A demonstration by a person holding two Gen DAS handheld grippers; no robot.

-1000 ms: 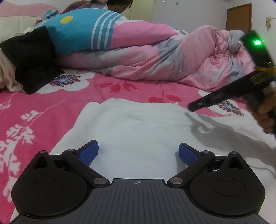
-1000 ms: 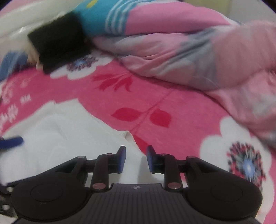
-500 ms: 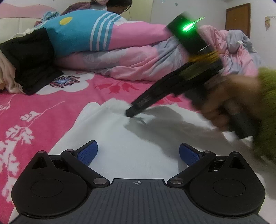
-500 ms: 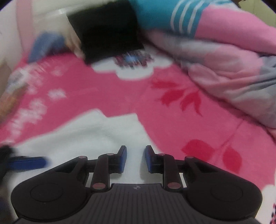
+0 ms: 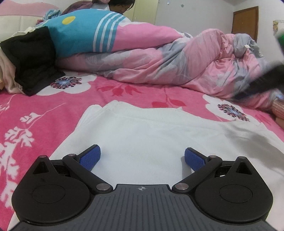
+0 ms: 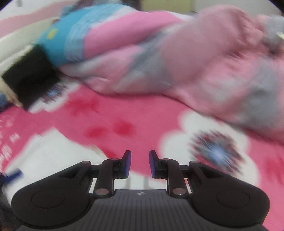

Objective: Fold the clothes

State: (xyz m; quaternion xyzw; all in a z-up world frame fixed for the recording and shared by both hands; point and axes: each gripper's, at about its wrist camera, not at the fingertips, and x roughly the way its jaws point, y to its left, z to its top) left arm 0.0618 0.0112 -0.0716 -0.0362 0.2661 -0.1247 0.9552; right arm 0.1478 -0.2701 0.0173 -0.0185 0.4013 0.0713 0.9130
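Note:
A white garment (image 5: pixel 150 131) lies spread flat on the pink floral bed sheet (image 5: pixel 44 113). My left gripper (image 5: pixel 142 156) rests low over its near part, jaws wide open, with nothing between the blue pads. In the left wrist view my right gripper (image 5: pixel 262 83) is a dark blur at the right edge, above the sheet and off the garment. Its own view is motion-blurred. There my right gripper (image 6: pixel 140 160) holds its fingers a narrow gap apart, with nothing in them, over the sheet just right of the garment's corner (image 6: pixel 53 152).
A bunched pink and grey quilt (image 5: pixel 168 67) runs across the back of the bed. A teal striped cushion (image 5: pixel 85 33) and black cloth (image 5: pixel 30 62) are piled at the back left. A person's head (image 5: pixel 120 5) shows behind them. A brown door (image 5: pixel 245 23) stands far right.
My right gripper, which half a second ago reached in over the middle of the white garment, has swung away to the right. My left gripper has stayed put and open.

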